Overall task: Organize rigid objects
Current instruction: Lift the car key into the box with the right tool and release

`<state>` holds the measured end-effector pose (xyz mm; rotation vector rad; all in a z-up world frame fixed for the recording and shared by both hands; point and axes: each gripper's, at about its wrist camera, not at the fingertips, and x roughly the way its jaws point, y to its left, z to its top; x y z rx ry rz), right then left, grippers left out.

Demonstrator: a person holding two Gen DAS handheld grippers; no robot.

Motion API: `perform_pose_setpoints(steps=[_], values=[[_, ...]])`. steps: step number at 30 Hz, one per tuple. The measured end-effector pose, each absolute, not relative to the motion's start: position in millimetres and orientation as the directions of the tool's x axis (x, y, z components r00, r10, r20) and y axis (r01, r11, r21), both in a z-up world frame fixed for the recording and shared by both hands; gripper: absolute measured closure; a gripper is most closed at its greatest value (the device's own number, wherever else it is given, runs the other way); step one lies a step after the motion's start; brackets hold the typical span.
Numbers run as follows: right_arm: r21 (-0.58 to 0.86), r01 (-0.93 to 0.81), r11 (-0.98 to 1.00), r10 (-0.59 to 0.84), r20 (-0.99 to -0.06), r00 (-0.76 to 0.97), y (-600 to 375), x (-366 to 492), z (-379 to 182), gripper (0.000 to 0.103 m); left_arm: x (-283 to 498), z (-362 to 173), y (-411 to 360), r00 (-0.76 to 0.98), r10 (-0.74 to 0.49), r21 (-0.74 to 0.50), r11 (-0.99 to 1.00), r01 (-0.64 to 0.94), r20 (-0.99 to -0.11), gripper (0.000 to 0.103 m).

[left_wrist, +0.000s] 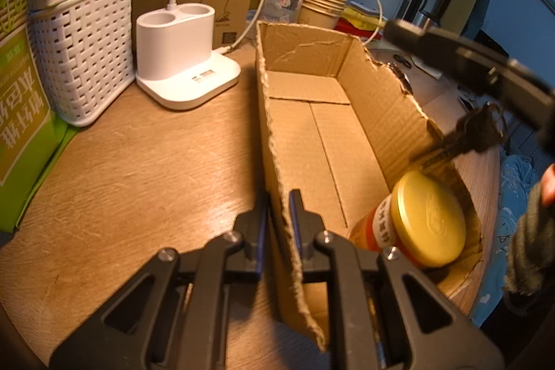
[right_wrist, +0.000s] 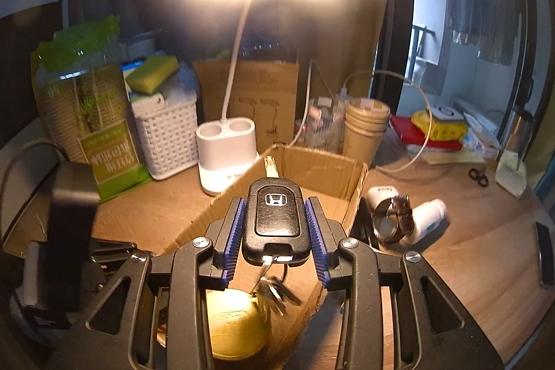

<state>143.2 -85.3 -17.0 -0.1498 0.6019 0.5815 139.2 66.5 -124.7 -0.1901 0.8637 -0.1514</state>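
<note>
An open cardboard box lies on the wooden desk. My left gripper is shut on the box's torn near-left wall. A jar with a yellow lid lies inside the box at its near end; it also shows in the right wrist view. My right gripper is shut on a black car key with small keys dangling, held above the box. In the left wrist view the right gripper hangs over the box with the keys.
A white lamp base and a white woven basket stand at the back left. A wristwatch and two white bottles lie right of the box. Paper cups, scissors and cables sit behind.
</note>
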Motion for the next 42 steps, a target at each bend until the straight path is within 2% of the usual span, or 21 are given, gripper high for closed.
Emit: perform_pose_setpoints(steps=[20, 37, 42], values=[[0.052, -0.573, 0.818, 0.451, -0.676, 0.582, -82, 149, -66, 0.065, 140, -125, 66, 0.641, -0.209, -0.227, 0.972, 0.055, -0.738, 0.090], [0.074, -0.575, 0.814, 0.472, -0.663, 0.582, -93, 144, -60, 0.064, 140, -125, 66, 0.641, -0.211, -0.229, 0.972, 0.056, -0.738, 0.090], [0.070, -0.561, 0.825, 0.465, -0.648, 0.603, -101, 142, -53, 0.059, 140, -125, 66, 0.640, -0.211, -0.230, 0.972, 0.056, -0.738, 0.090]])
